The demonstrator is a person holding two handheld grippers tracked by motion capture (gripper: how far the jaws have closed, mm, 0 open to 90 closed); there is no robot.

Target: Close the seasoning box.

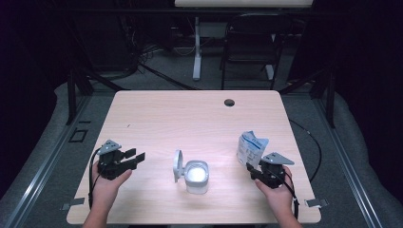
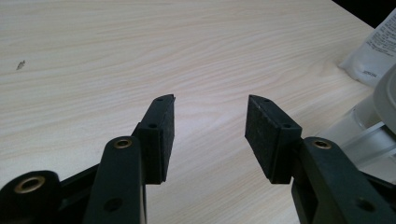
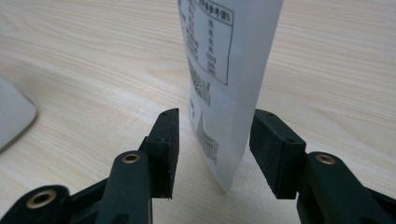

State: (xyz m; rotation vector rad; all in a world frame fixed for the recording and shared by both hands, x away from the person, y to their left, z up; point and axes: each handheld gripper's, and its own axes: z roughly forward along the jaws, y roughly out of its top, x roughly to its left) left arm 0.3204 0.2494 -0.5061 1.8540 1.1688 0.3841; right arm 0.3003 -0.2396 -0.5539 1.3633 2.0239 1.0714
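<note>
A white pouch (image 1: 251, 148) with blue print stands upright on the wooden table (image 1: 190, 118) at the right. My right gripper (image 1: 253, 169) is open around its lower edge. In the right gripper view the pouch (image 3: 224, 70) sits between the pads of the gripper (image 3: 215, 135), with a clear gap at the left pad (image 3: 167, 149). At the left my left gripper (image 1: 137, 156) is open and holds nothing; bare table shows between its pads (image 2: 210, 121). A clear container (image 1: 196, 175) with white contents stands mid-table, its lid (image 1: 177, 165) hinged up on the left.
A dark cable hole (image 1: 229, 102) sits near the table's far edge. Beyond the table stand a black folding chair (image 1: 249, 42) and a white desk leg (image 1: 196, 47). The container (image 2: 369, 126) and pouch (image 2: 373, 51) lie to the right of the left gripper.
</note>
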